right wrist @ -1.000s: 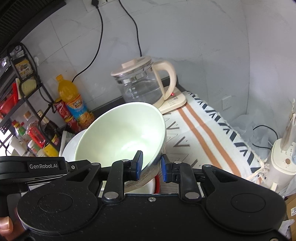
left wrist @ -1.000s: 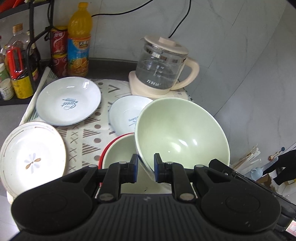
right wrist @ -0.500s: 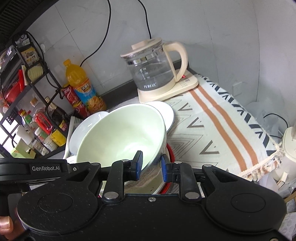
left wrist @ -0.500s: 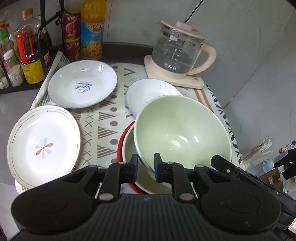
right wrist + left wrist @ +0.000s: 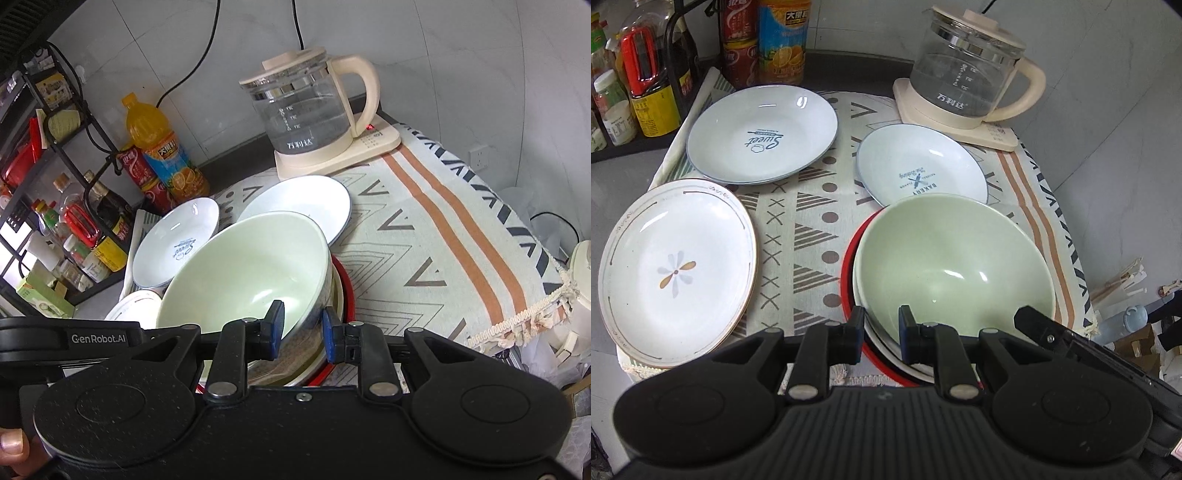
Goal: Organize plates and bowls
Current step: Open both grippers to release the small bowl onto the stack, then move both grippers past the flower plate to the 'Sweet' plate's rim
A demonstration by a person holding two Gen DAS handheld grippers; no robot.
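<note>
A pale green bowl (image 5: 953, 266) sits nested in a white bowl inside a red-rimmed bowl (image 5: 849, 273). My left gripper (image 5: 881, 332) is shut on the green bowl's near rim. My right gripper (image 5: 301, 328) is shut on the same bowl (image 5: 243, 273) at its right rim. Three plates lie on the patterned cloth: a flower plate (image 5: 676, 269) at front left, a "Sweet" plate (image 5: 762, 134) behind it, a "Bakery" plate (image 5: 919, 168) beyond the bowls.
A glass kettle (image 5: 964, 81) on a cream base stands at the back right. An orange juice bottle (image 5: 781, 40), red cans and a black rack of sauce bottles (image 5: 639, 74) line the back left. The cloth's right edge (image 5: 524, 306) drops off the counter.
Both grippers lowered the green bowl into the stacked bowls; it was held tilted above them before. Both views have dropped closer to the cloth.
</note>
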